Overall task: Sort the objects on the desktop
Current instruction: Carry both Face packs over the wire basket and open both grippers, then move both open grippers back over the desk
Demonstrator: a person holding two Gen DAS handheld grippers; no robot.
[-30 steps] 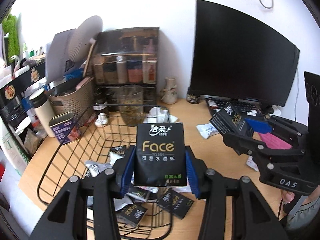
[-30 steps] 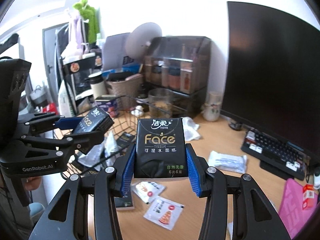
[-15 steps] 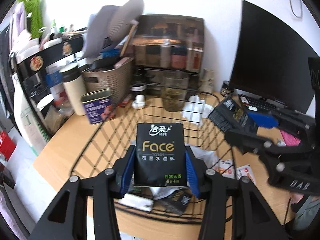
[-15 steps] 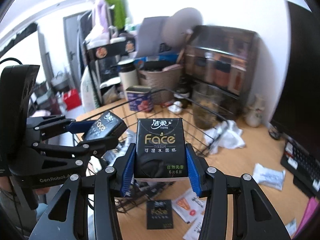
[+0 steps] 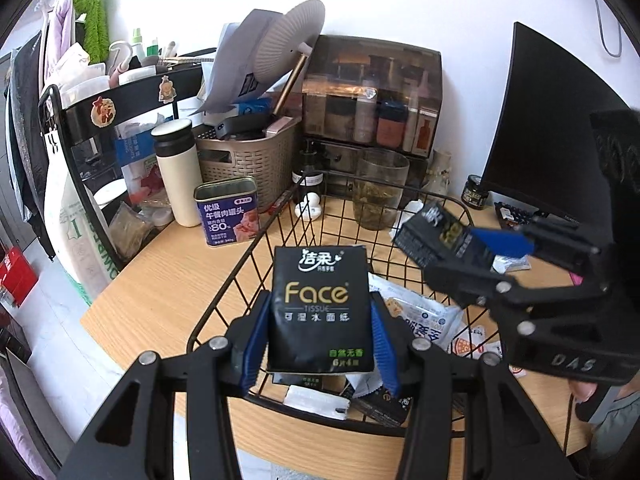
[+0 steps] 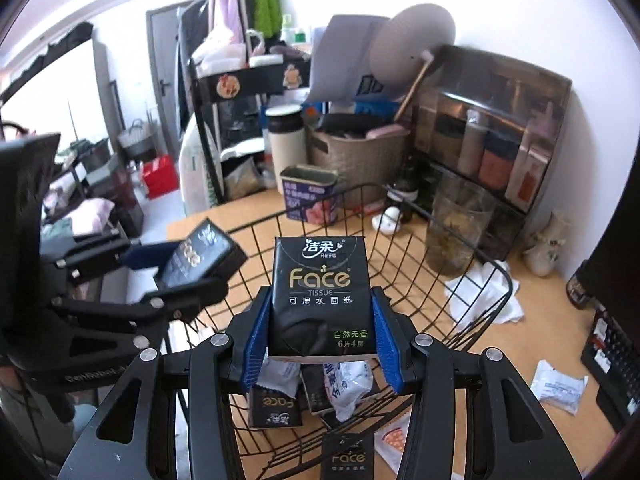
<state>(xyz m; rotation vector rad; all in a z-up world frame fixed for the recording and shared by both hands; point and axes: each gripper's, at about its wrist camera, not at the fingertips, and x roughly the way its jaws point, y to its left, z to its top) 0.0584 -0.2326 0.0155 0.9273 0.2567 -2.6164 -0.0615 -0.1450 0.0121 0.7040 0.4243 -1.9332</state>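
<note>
Above the wire basket [image 5: 280,216], the left gripper [image 5: 320,328] pinches a black Face tissue pack [image 5: 320,308]. At two o'clock, the right gripper [image 6: 320,324] clamps a second pack [image 6: 320,296] over packets lying inside the basket.

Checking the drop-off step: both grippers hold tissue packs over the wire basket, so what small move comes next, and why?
Probably open the left gripper to drop its Face tissue pack: it hangs over the wire basket, where similar packs already lie.
</note>
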